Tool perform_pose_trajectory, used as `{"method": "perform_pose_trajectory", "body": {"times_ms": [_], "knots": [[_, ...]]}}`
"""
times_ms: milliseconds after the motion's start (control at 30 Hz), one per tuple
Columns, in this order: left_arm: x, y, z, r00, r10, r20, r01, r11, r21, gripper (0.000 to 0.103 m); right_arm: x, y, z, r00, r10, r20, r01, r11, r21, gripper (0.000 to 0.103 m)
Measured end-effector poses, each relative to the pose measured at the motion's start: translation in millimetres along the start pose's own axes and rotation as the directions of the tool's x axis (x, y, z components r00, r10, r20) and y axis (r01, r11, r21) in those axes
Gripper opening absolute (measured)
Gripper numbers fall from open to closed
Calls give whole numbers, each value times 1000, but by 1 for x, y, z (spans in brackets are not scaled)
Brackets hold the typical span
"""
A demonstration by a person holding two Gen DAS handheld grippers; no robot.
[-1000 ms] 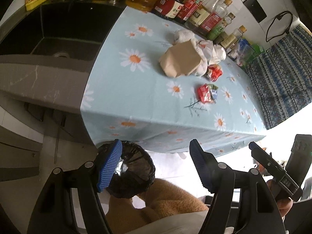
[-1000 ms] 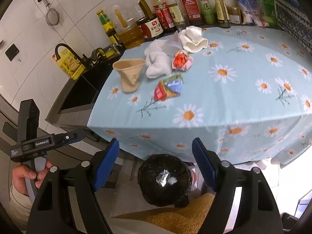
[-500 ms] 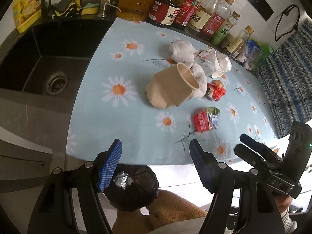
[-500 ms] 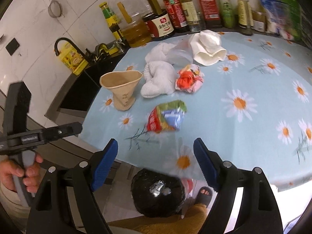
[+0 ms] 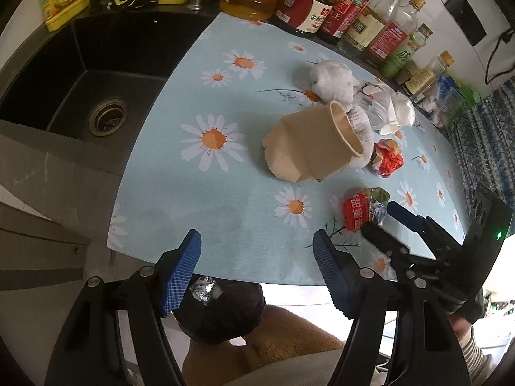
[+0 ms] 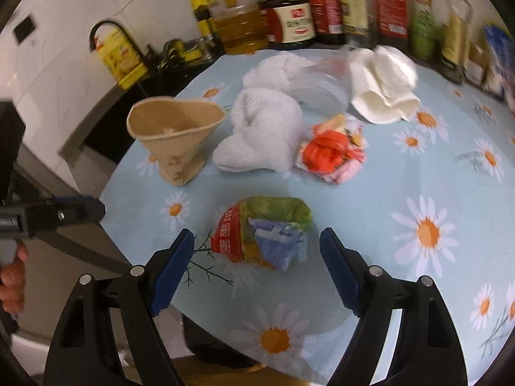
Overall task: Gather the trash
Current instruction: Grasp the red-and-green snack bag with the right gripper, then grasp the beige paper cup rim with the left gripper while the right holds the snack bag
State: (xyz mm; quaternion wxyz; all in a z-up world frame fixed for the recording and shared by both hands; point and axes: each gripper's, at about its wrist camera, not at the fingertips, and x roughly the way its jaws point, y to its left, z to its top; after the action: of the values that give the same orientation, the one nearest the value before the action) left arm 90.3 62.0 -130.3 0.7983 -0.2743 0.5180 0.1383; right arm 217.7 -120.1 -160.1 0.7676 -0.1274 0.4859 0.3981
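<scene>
The right gripper (image 6: pixel 257 257) gapes wide, its ribbed blue pads flanking a crinkled red-green snack wrapper (image 6: pixel 260 233) on the daisy-print tablecloth (image 6: pixel 402 193). The left gripper (image 5: pixel 256 270) is equally spread and empty. Beyond the wrapper lie a creased tan paper cup (image 6: pixel 173 138), a fluffy white towel (image 6: pixel 260 135) and a red crumpled wrapper (image 6: pixel 331 151); bottles (image 6: pixel 322 3) stand behind.

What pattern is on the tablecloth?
Light blue tablecloth with white daisies with orange centres, clearest in the left wrist view.
</scene>
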Motion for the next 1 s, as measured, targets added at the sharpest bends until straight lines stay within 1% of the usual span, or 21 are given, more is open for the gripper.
{"method": "perform_pose_trajectory", "body": {"times_ms": [133, 267, 300, 333, 367, 467, 600, 767, 900, 1000], "knots": [[1, 2, 0, 1000, 12, 1, -12, 1000, -19, 70, 9, 12, -4, 998, -55, 0, 55, 994, -97, 80], [3, 4, 1, 1000, 17, 0, -17, 999, -43, 70, 18, 19, -9, 992, -122, 26, 125, 977, -172, 80], [4, 4, 1, 1000, 18, -2, -18, 999, -43, 70, 19, 20, -11, 991, -131, 35, 135, 973, -186, 79], [5, 3, 1, 1000, 19, -4, -19, 999, -41, 70, 20, 20, -11, 989, -139, 41, 144, 971, -193, 74], [6, 1, 1, 1000, 19, -7, -19, 999, -37, 70, 21, 21, -11, 987, -150, 52, 157, 966, -203, 73], [10, -3, 3, 1000, 19, -15, -19, 999, -34, 70, 23, 20, -11, 987, -144, 64, 155, 966, -209, 71], [12, -11, 6, 1000, 16, -13, -16, 1000, -19, 70, 19, 14, -10, 992, -112, 58, 120, 977, -173, 71], [14, -30, 13, 1000, 18, -12, -18, 999, 42, 70, -2, 3, -7, 993, -81, 84, 91, 988, -126, 71], [19, -44, 21, 999, 29, -12, -28, 997, 75, 70, -23, -15, -5, 995, -41, 95, 46, 997, -54, 71], [22, -52, 27, 999, 40, -14, -39, 994, 98, 70, -37, -24, -7, 993, -35, 109, 38, 999, -30, 71]]}}
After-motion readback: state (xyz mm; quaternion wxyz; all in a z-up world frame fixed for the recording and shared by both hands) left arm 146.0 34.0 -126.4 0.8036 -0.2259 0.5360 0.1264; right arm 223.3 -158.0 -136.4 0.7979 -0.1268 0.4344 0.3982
